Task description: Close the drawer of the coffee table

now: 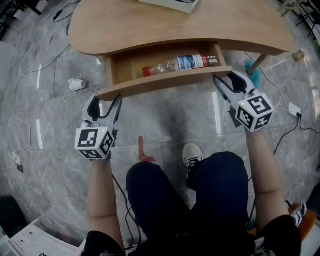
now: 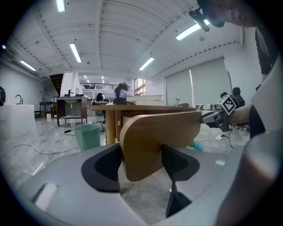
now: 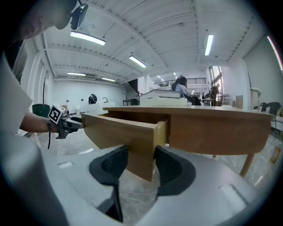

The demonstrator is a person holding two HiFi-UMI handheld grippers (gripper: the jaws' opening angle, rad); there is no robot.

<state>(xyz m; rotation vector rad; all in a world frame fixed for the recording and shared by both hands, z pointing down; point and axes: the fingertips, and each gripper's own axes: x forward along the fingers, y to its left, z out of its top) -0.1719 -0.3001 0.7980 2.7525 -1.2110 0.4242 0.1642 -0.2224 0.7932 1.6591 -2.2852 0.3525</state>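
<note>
**Both grippers pinch the front of the open drawer**

The coffee table (image 1: 150, 25) stands on a grey marbled floor, and its drawer (image 1: 122, 67) is pulled out from under the top toward the person. A clear bottle (image 1: 180, 64) with a blue label and a red cap lies on its side inside the drawer. The drawer front (image 1: 165, 82) runs across the head view, tilted so that its left end sits lower in the picture.

The left gripper (image 1: 106, 100) is at the rounded left end of that panel. In the left gripper view the board fills the gap between the two dark pads and both press on it. The right gripper (image 1: 223, 79) is at the opposite end. In the right gripper view the panel's squared corner sits between its pads, which bear on both faces.

A white box (image 1: 170, 4) rests on the table top at the far edge. On the floor lie a small white object (image 1: 76, 84) left of the table and a red mark (image 1: 144, 150) near the person's shoe (image 1: 191, 155). A pale green bin (image 2: 88, 136) stands beyond the table in the left gripper view
</note>
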